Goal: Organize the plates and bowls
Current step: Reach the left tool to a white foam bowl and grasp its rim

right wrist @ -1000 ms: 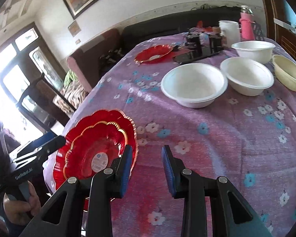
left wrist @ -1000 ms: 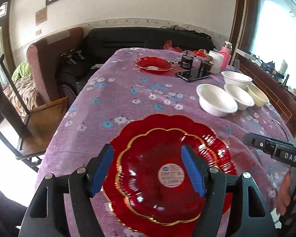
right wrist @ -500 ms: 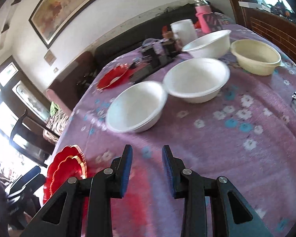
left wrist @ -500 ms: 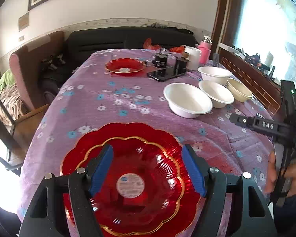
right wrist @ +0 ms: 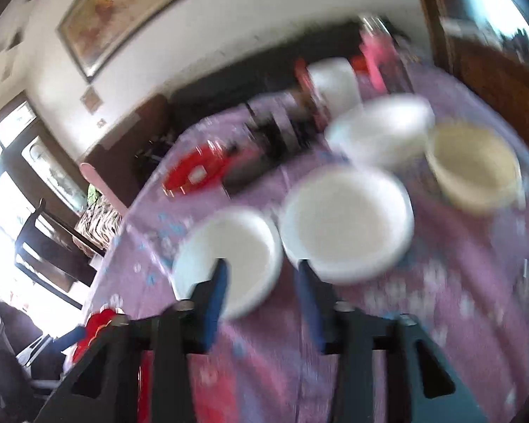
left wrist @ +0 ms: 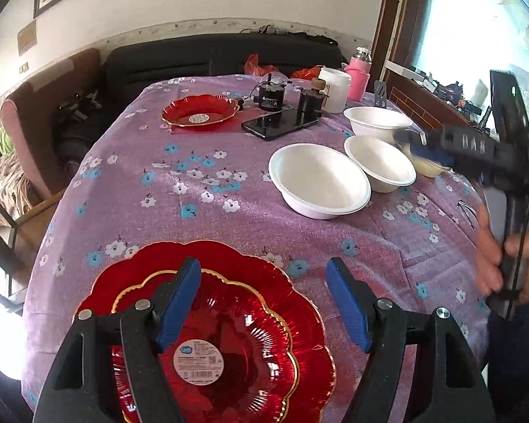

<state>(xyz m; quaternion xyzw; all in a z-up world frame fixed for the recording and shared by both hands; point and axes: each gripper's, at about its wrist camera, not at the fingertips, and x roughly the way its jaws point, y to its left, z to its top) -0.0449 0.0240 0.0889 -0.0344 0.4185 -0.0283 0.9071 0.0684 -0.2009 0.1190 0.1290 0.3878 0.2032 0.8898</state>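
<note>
- The left gripper (left wrist: 262, 303) hovers over the near end of the table; its blue-padded jaws are spread wide and nothing is pinched between them.
- Below that gripper, a stack of red plates (left wrist: 229, 335) with gold scalloped rims lies on the purple floral tablecloth (left wrist: 201, 211), close to the near table edge. A round white label sits at the centre of the top plate.
- A second red plate (left wrist: 199, 110) rests well apart from the stack, at the far end of the table, beside a black phone (left wrist: 280, 123).
- Three white bowls stand on the right half of the table: a large white bowl (left wrist: 319, 180) nearest the centre, a middle white bowl (left wrist: 379, 162) just beside it, and a far white bowl (left wrist: 377, 120) behind that one.
- A cream bowl (right wrist: 474, 165) stands at the right edge of the group. In the left wrist view it is largely hidden behind the right gripper.
- The right gripper (right wrist: 261, 285) is above the tablecloth in front of the white bowls. Its jaws are opening and nothing lies between them. The right wrist view is heavily motion-blurred.
- In the left wrist view, a person's hand (left wrist: 511, 264) holds the handle of the right gripper at the right edge of the frame.
- A white jar (left wrist: 333, 88) and a pink bottle (left wrist: 359, 74) stand at the far right corner of the table.
</note>
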